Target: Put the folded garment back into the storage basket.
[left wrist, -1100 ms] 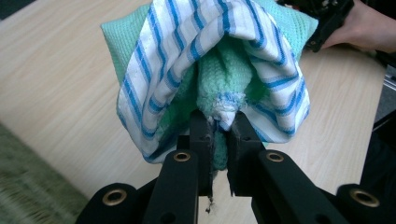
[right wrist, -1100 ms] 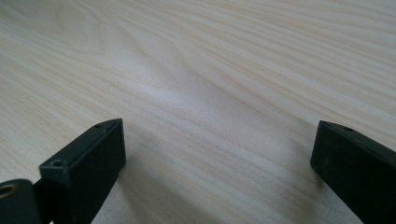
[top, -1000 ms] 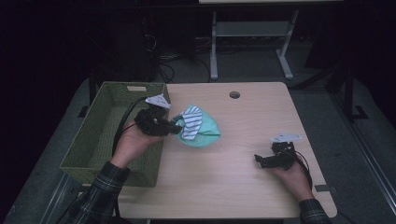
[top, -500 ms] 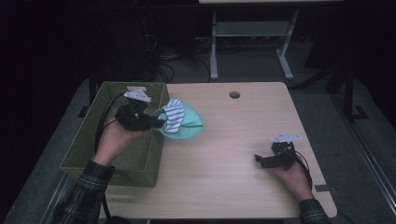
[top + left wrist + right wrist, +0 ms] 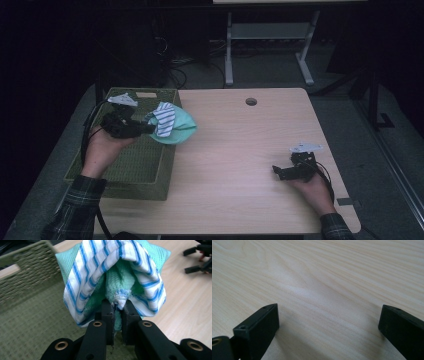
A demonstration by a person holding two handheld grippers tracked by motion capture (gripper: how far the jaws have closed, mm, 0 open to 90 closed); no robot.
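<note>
We found no writing that could be read anywhere in these views. No words, brands or numbers showed on anything we looked over. The pale patch on the far rim of the basket (image 5: 146,94) might have been a label, but it was too small and dim for us to make out any letters.
</note>
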